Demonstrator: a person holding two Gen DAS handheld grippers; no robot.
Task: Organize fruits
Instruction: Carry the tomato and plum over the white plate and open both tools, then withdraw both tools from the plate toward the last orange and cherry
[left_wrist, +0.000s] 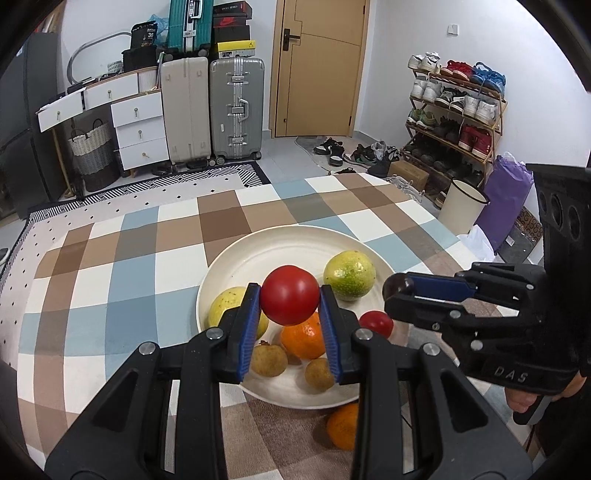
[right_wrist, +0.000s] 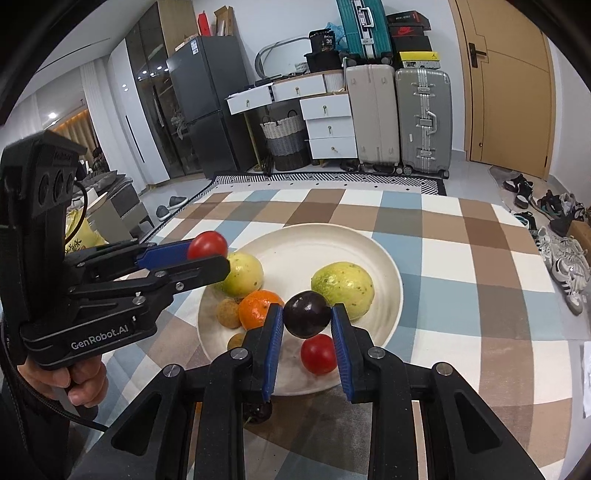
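My left gripper (left_wrist: 290, 297) is shut on a red tomato (left_wrist: 290, 291), held above the near side of a white plate (left_wrist: 258, 243). My right gripper (right_wrist: 306, 315) is shut on a dark purple fruit (right_wrist: 306, 312) over the same plate (right_wrist: 332, 236). In the plate lie a green-yellow fruit (right_wrist: 343, 290), a yellow fruit (right_wrist: 243, 275), an orange (right_wrist: 258, 308), two small brown fruits (right_wrist: 229, 312) and a second red tomato (right_wrist: 318, 354). In the right wrist view, the left gripper (right_wrist: 218, 256) enters from the left with its tomato (right_wrist: 207, 244).
A second orange (left_wrist: 343, 424) lies on the checked tablecloth (left_wrist: 129, 258) just outside the plate's near rim. A dark fruit (right_wrist: 258, 411) sits on the cloth under my right gripper. A hand (right_wrist: 74, 384) grips the left tool's handle. Suitcases, drawers and a shoe rack stand beyond the table.
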